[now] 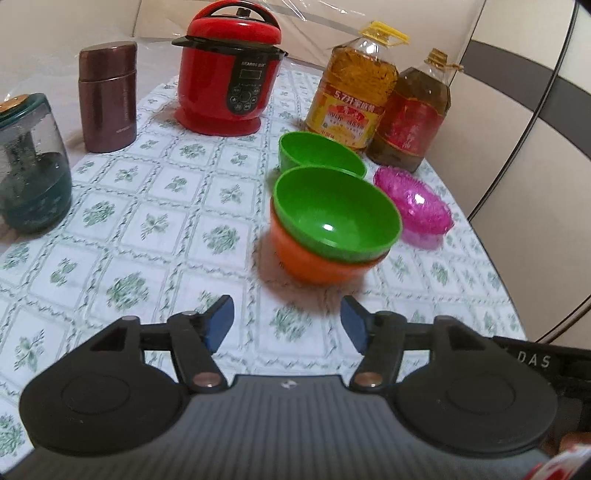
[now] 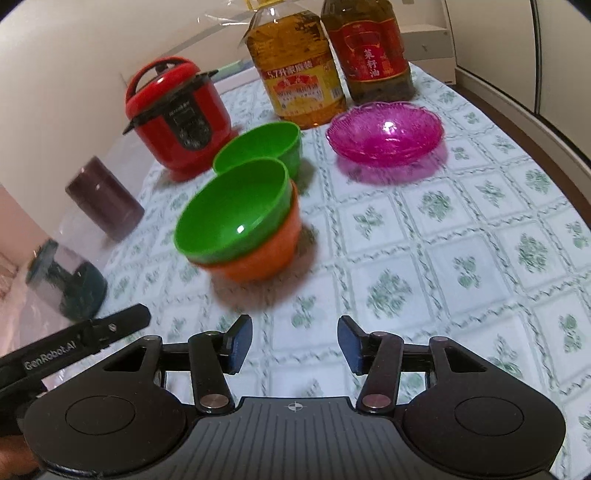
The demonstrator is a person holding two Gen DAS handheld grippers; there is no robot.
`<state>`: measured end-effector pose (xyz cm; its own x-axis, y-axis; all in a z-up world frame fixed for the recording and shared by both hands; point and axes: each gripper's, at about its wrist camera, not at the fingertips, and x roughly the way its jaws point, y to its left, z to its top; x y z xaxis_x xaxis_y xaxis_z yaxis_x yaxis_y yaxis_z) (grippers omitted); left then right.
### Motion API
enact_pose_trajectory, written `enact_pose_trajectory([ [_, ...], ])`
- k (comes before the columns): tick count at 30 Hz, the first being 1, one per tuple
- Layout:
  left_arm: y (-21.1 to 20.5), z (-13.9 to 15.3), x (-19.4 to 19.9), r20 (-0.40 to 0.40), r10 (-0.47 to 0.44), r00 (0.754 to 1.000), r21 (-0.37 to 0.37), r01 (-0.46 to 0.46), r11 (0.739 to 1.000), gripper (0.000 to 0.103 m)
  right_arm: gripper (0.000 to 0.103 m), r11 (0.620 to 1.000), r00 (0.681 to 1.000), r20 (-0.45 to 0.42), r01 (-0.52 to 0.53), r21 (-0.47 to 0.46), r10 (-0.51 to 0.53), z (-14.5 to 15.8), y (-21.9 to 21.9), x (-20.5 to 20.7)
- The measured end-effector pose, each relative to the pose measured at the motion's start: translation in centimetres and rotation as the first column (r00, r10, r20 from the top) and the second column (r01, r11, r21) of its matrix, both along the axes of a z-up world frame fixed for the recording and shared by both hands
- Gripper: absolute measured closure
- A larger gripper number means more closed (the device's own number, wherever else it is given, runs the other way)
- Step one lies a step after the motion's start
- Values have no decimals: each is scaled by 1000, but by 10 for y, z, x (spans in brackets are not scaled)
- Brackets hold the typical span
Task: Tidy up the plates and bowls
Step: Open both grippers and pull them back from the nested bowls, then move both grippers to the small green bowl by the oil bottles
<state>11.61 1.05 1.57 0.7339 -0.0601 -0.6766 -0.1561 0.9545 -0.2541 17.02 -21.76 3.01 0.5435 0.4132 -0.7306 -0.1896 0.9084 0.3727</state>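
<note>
Your left gripper (image 1: pixel 287 321) and right gripper (image 2: pixel 294 341) both hover over the patterned tablecloth (image 1: pixel 155 221) with their jaws apart and nothing between the pads. Ahead of you a green bowl (image 1: pixel 332 212) sits nested in an orange bowl (image 1: pixel 314 262), a second green bowl (image 1: pixel 317 153) stands just behind that stack, and the pink glass bowl (image 2: pixel 384 133) rests to their right, near the two oil bottles (image 2: pixel 295 62)

Round table (image 1: pixel 155 206) under white cloth with green floral squares. Clear plastic sheet (image 1: pixel 314 22) drapes the far edge. Cream wall (image 2: pixel 74 48) behind; pale cabinet panels (image 1: pixel 535 122) with dark bands alongside.
</note>
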Motion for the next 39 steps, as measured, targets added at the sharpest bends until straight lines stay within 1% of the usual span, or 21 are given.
enact_pose_trajectory([
  [2,-1,-3,-5,-6,0,1000,12,0,1000,42,51,999,1000,16,5,-47,-4,-2,-1,-7],
  [4,-1,-6,-9,-14,-1,1000,13,1,1000,42,51,998,1000,16,17,-68,-15,-3,-4,-10],
  [9,-3,-8,-16,-13,0,1000,25,1,1000,42,51,997,1000,1,30,-72,-30,-6,-11,-14],
  [14,-2,-8,-17,-19,-14,1000,-3,14,1000,42,51,997,1000,-8,30,-77,-31,-7,-13,-17],
  [18,2,-8,-15,-28,-17,999,-47,16,999,42,51,997,999,-12,30,-76,-31,-8,-13,-16],
  [25,3,-5,-8,-32,-21,999,-41,19,999,42,51,996,999,-11,41,-73,-42,-7,-17,-12],
  [29,7,3,2,-20,-23,1000,-29,23,999,42,51,997,998,-6,54,-57,-55,-1,-23,-4],
  [33,17,16,16,3,-20,1000,-40,20,999,42,51,997,997,7,72,-32,-72,11,-31,13],
  [35,25,23,28,12,-19,1000,-56,19,998,42,51,997,997,5,78,-10,-78,18,-33,25],
  [39,43,36,55,18,-17,1000,-110,19,994,42,51,996,997,19,79,30,-80,33,-34,54],
])
